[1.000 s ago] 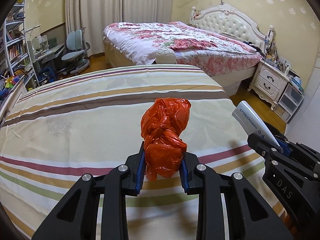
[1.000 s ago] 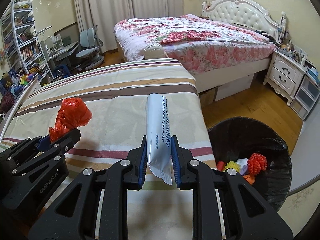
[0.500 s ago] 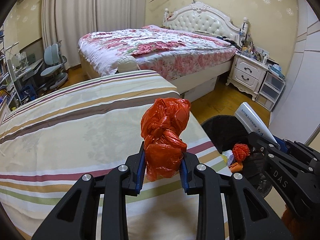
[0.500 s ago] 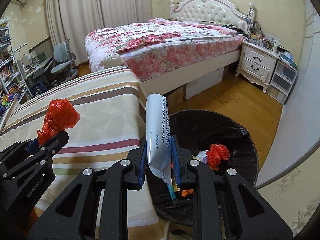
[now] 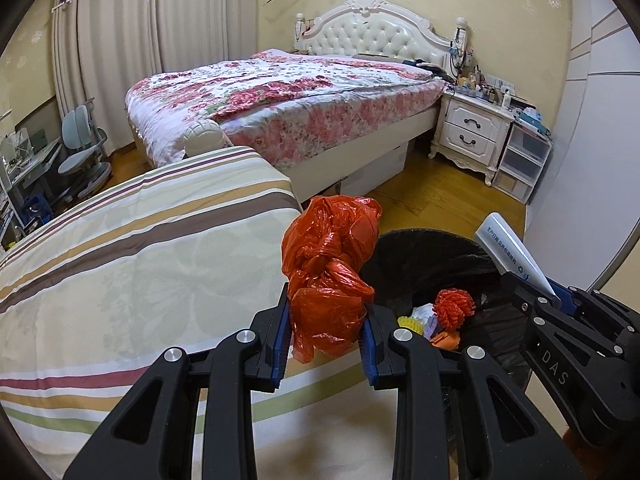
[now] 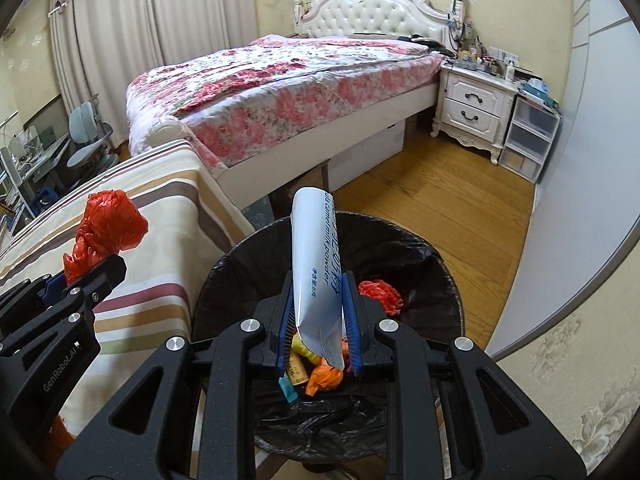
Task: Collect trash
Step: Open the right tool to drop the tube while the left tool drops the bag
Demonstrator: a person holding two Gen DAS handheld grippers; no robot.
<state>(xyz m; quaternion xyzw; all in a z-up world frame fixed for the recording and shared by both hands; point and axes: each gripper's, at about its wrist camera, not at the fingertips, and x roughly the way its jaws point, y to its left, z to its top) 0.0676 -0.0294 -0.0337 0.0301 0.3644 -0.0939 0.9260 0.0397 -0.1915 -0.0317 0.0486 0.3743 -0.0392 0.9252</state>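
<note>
Hanging right over the black trash bin (image 6: 436, 280) now, the white packet (image 6: 314, 264) is pinched tight in the right gripper (image 6: 316, 332); a second ago it was above the striped bed (image 6: 160, 208). Letting go should drop it in. The left gripper (image 5: 326, 344) squeezes the red bag (image 5: 330, 272), which has come near the bin's edge.

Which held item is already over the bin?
The white sachet in the right gripper: the bin lies directly beneath it. The red bag in the left gripper hangs over the striped bed's edge.
</note>
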